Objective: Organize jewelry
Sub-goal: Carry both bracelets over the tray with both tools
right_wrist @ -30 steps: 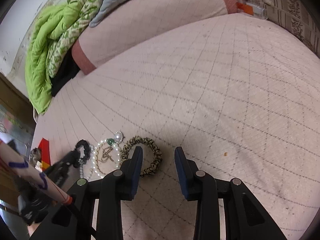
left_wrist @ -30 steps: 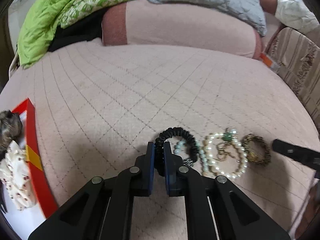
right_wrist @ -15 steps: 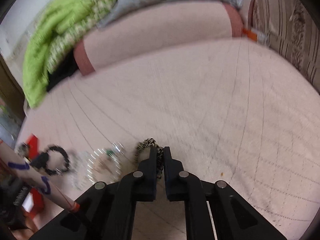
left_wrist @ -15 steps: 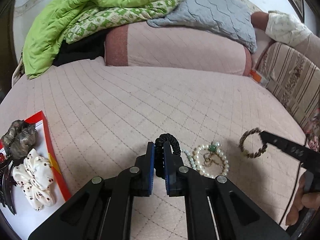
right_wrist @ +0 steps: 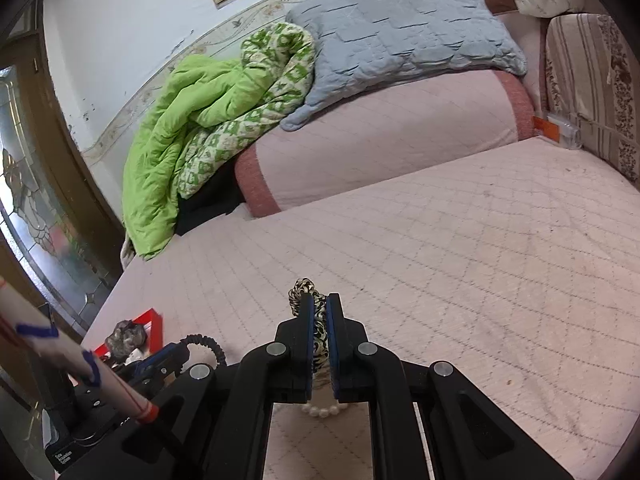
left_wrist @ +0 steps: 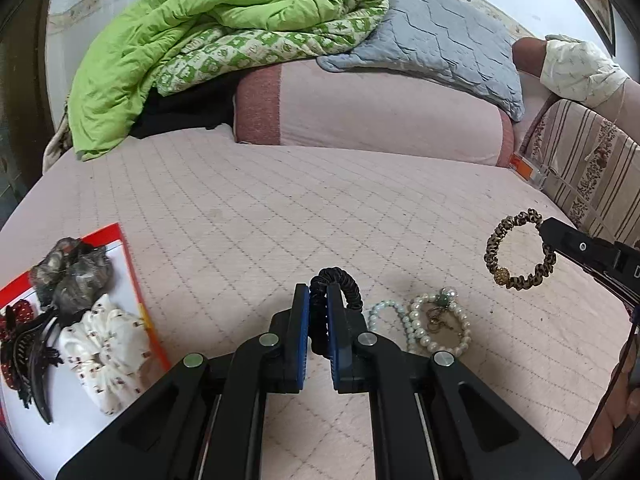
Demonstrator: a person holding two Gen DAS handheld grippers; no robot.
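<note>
Far left in the left wrist view: red-edged tray on the bed, holding a grey scrunchie, a white dotted scrunchie and a dark claw clip, packed close together. Centre: left tongs pressed together on the black hair tie, pinched on one side; the rest of its loop sticks out past the tips, clear of the mattress as far as I can tell. Just right of it: pearl bracelet flat on the bed, with a smaller pale bead strand touching its left side. Further right: right tongs clamped on the leopard-print hair tie, which hangs off the bed, loop open, gold bead at the bottom. Back of bed: green quilt and grey pillow on a pink bolster.
</note>
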